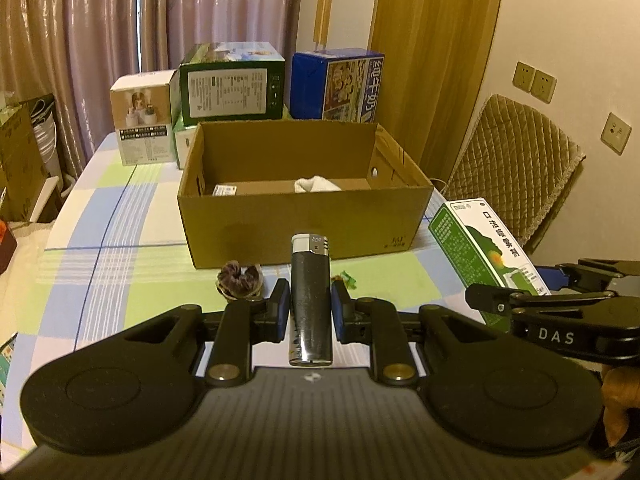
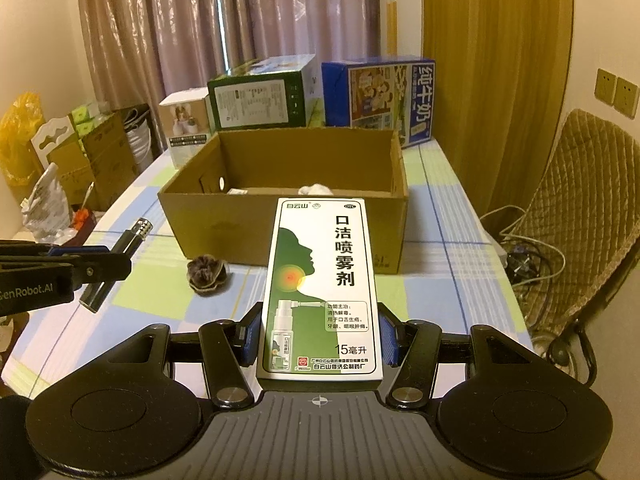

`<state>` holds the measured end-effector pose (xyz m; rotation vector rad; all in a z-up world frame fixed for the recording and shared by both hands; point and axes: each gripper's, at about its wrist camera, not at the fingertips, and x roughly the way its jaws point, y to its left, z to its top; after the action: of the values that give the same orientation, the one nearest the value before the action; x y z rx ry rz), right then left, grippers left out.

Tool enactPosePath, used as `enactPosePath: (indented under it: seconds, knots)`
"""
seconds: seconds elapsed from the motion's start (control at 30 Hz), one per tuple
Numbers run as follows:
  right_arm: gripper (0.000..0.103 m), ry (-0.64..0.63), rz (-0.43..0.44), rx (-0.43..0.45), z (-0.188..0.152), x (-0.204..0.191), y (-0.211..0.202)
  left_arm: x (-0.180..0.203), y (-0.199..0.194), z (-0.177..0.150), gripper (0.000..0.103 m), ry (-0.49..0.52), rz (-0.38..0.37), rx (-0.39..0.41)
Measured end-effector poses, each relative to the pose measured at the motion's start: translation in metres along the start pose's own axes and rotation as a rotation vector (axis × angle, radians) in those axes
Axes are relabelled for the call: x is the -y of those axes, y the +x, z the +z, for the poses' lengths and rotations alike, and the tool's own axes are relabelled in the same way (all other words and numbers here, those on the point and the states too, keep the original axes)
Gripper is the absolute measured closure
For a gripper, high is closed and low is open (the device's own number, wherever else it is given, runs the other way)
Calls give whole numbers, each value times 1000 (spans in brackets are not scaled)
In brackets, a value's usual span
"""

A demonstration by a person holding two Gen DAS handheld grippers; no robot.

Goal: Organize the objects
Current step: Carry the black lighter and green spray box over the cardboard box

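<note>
My left gripper (image 1: 310, 304) is shut on a dark lighter (image 1: 310, 300) with a silver cap, held above the table just short of the open cardboard box (image 1: 304, 228). My right gripper (image 2: 319, 338) is shut on a white and green spray medicine box (image 2: 322, 288), also in front of the cardboard box (image 2: 224, 220). In the left wrist view the medicine box (image 1: 480, 248) shows at the right. Inside the cardboard box lie a small packet (image 1: 225, 190) and a white crumpled thing (image 1: 316, 184). A dark hair scrunchie (image 1: 240, 280) and a green candy wrapper (image 1: 347, 279) lie on the checked tablecloth.
Three cartons stand behind the cardboard box: white (image 1: 144, 120), green (image 1: 232, 84), blue (image 1: 340, 84). A quilted chair (image 2: 580, 208) stands right of the table, with cables (image 2: 532, 256) beside it. Boxes and bags (image 2: 80, 160) crowd the floor at left.
</note>
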<state>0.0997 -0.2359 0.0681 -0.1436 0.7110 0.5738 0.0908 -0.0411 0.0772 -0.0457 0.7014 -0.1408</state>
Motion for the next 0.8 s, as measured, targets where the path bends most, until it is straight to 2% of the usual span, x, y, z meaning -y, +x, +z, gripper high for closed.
enactPosePath:
  seconds: [0.5,0.8]
  knots:
    - [50,-18,13,-6,24,1,17,-9,14,25,86,-5,-13,-4]
    - [50,-27,33,-2,52,5,36,-13,30,49,86,8,-22,-2]
